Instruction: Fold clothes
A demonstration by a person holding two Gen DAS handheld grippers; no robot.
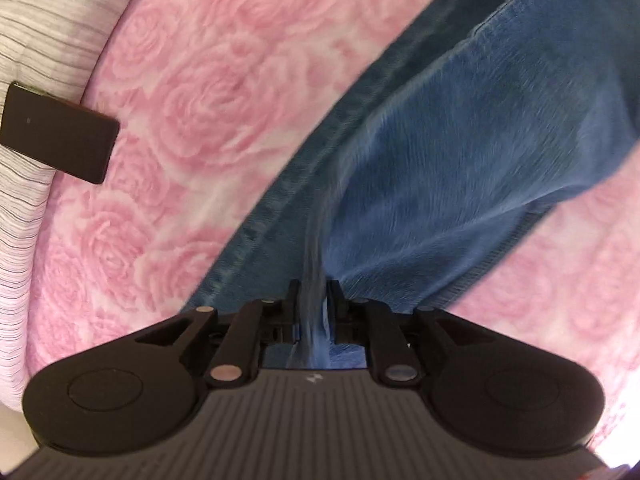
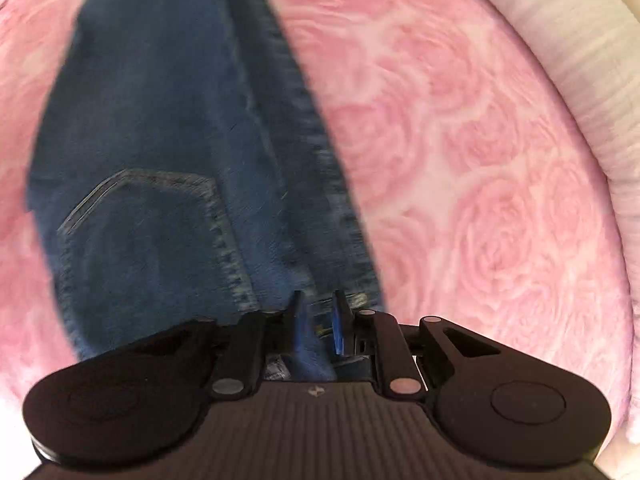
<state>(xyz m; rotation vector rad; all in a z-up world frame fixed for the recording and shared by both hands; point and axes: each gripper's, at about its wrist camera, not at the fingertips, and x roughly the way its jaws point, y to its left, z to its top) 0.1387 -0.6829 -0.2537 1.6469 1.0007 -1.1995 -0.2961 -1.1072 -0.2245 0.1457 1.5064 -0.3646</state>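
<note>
A pair of blue denim jeans (image 1: 460, 140) hangs and drapes over a pink rose-patterned blanket (image 1: 192, 92). My left gripper (image 1: 314, 292) is shut on a pinched fold of the denim, with the fabric running up and to the right from its fingers. In the right wrist view, my right gripper (image 2: 318, 304) is shut on the jeans (image 2: 160, 120) near the waistband, beside a back pocket (image 2: 140, 232). The denim stretches away from it toward the top left. Both views are blurred by motion.
The pink blanket (image 2: 480, 160) covers the bed under both grippers. A dark rectangular object (image 1: 56, 132) lies at the blanket's left edge on a white striped cover (image 1: 36, 24). The white cover (image 2: 580, 60) also shows at the right edge.
</note>
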